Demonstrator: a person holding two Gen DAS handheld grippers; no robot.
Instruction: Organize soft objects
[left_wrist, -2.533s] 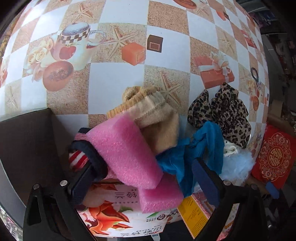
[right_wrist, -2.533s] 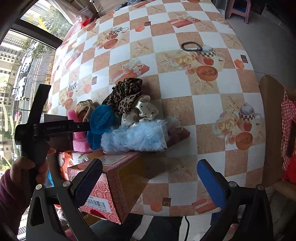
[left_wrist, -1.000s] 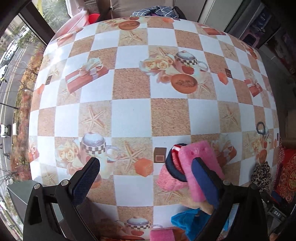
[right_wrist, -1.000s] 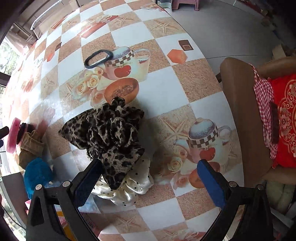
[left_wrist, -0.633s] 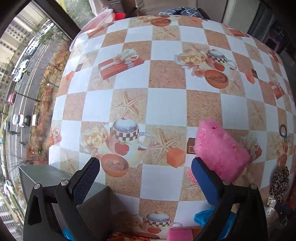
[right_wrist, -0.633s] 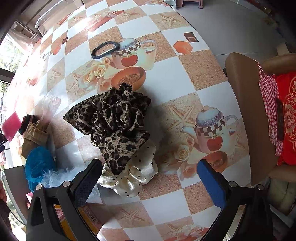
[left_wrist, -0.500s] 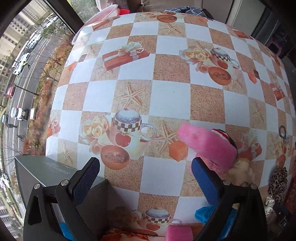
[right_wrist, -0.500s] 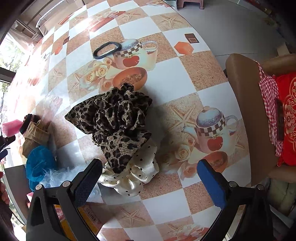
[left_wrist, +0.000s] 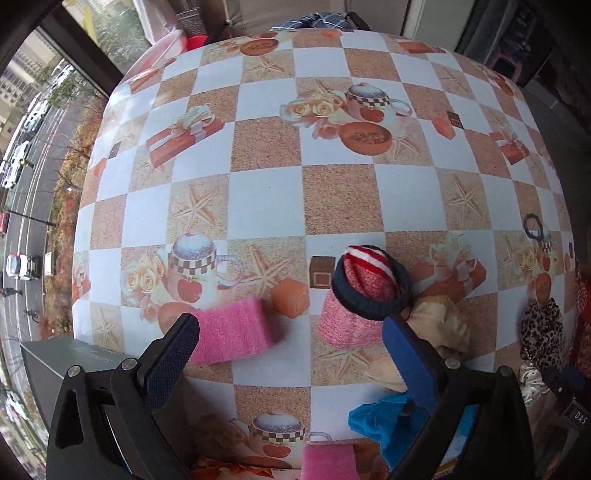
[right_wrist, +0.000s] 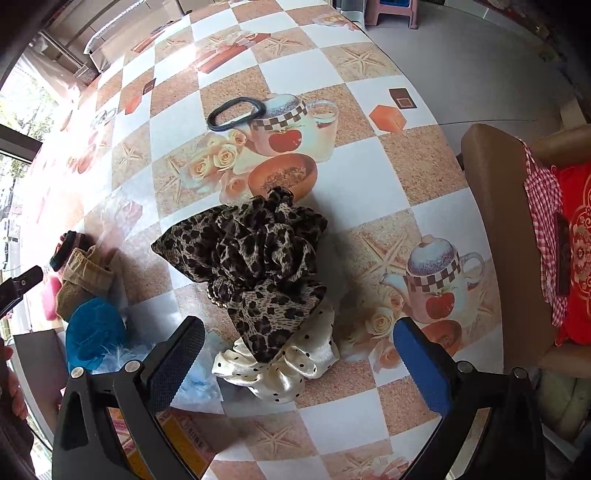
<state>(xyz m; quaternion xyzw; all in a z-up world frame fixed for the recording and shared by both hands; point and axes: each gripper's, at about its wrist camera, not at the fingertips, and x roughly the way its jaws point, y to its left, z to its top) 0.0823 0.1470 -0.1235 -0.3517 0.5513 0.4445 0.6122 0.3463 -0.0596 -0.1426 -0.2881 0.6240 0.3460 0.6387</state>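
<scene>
In the left wrist view a pink sponge (left_wrist: 232, 330) lies flat on the patterned tablecloth (left_wrist: 266, 199), just beyond my left finger. A pink knit sock with a navy cuff and red-striped toe (left_wrist: 365, 295) lies right of it, with a tan sock (left_wrist: 443, 325) and a blue cloth (left_wrist: 391, 421) nearby. My left gripper (left_wrist: 291, 354) is open and empty above the table. In the right wrist view a leopard scrunchie (right_wrist: 251, 251) lies on a cream polka-dot scrunchie (right_wrist: 284, 365). My right gripper (right_wrist: 299, 358) is open and empty over them.
A black hair tie (right_wrist: 236, 112) lies farther back. A second pink sponge (left_wrist: 328, 461) lies on a printed box at the near edge. A grey box (left_wrist: 74, 365) stands at the left. Pale blue fluff (right_wrist: 199, 376) lies by the blue cloth. A chair (right_wrist: 495, 236) stands right.
The pink sponge left my left gripper and dropped from mid-air onto the table at the left. The striped sock now lies uncovered. My right gripper moved in over the scrunchies.
</scene>
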